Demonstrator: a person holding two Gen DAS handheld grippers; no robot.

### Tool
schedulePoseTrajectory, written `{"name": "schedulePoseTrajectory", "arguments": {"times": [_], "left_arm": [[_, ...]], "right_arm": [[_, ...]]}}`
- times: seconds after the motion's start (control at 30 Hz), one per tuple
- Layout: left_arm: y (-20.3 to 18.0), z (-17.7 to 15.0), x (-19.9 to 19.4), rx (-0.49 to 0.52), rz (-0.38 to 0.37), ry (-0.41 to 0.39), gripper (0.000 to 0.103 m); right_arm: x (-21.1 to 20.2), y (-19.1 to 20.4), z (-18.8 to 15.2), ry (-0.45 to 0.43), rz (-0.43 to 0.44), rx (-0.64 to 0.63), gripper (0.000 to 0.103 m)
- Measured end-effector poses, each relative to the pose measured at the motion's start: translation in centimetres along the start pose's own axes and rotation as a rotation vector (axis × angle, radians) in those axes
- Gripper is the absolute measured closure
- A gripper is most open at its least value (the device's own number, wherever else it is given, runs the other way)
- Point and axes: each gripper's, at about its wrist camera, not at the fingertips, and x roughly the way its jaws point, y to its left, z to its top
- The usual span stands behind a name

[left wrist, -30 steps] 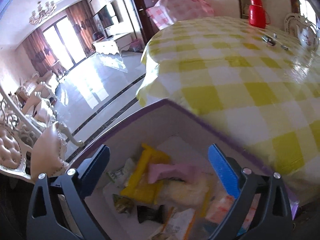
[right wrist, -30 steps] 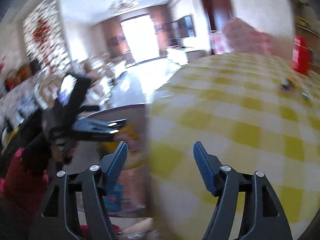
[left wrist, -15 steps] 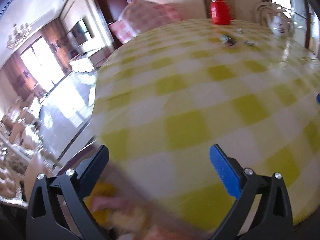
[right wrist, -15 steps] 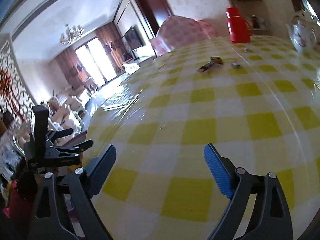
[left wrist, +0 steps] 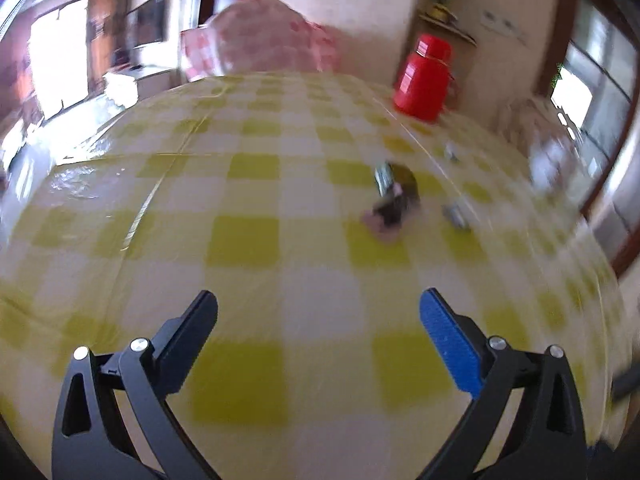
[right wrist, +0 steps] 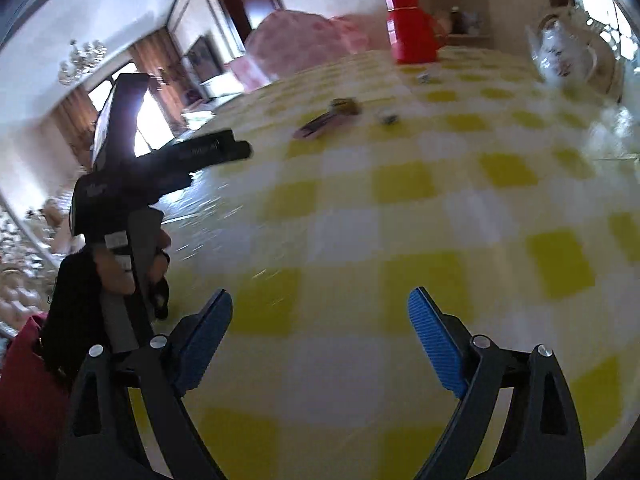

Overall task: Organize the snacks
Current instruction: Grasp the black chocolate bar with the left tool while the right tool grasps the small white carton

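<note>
Several small snacks lie far out on the yellow-checked table (left wrist: 240, 240). In the left wrist view these are a dark-and-pink packet (left wrist: 390, 212), a green-and-silver packet (left wrist: 394, 178) and a small wrapped sweet (left wrist: 456, 216), all blurred. My left gripper (left wrist: 319, 304) hovers open over bare cloth well short of them, nothing between its fingers. The right wrist view shows the pink packet (right wrist: 320, 126), the yellowish packet (right wrist: 346, 105) and a sweet (right wrist: 388, 118) far ahead. My right gripper (right wrist: 320, 298) is open and empty above the cloth. The left gripper (right wrist: 238, 148) appears there side-on, held by a hand (right wrist: 132, 264).
A red flask (left wrist: 424, 80) (right wrist: 410, 28) stands at the table's far side, with a white flowered teapot (right wrist: 560, 52) to its right. A pink checked chair cover (left wrist: 260, 40) rises behind the table. The table edge and the floor lie to the left (right wrist: 192, 120).
The left wrist view has swung from the box of snacks beside the table onto the table top. The right gripper's jaws have widened, and the left gripper is now nearer in its view.
</note>
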Motion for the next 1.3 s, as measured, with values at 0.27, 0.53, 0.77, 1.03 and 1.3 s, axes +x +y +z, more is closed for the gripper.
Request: {"name": "schedulePoseTrajectory", "arguments": {"times": [0.27,0.53,0.77,1.03,1.3], "left_arm": [[-5.9,4.6,7.1,0.15,0.056,0.008,0.002],[-6.1,6.7,12.7,0.251,-0.037,0.201,0.002],[-7.2,5.5,11.4,0.397,-0.032,0.147,0.083],[-4.3,6.7,11.6,0.3,-0.047,0.159,0.083],[-4.4,6.6,11.5,0.295,-0.043,0.157,0.083]], "right_arm": [[2.9,-7.5,4.5,-0.057,-0.024,0.195,0.016],[8.4,-8.3,11.1,-0.072,-0.098,0.133,0.017],[13.9,-6.9,16.1,-0.043,-0.107,0.024,0.031],[18.5,-3.6,18.6,0.045,-0.114,-0.12,0.048],[19.9,-2.7,18.7,0.094,-0.146,-0.158,0.082]]}}
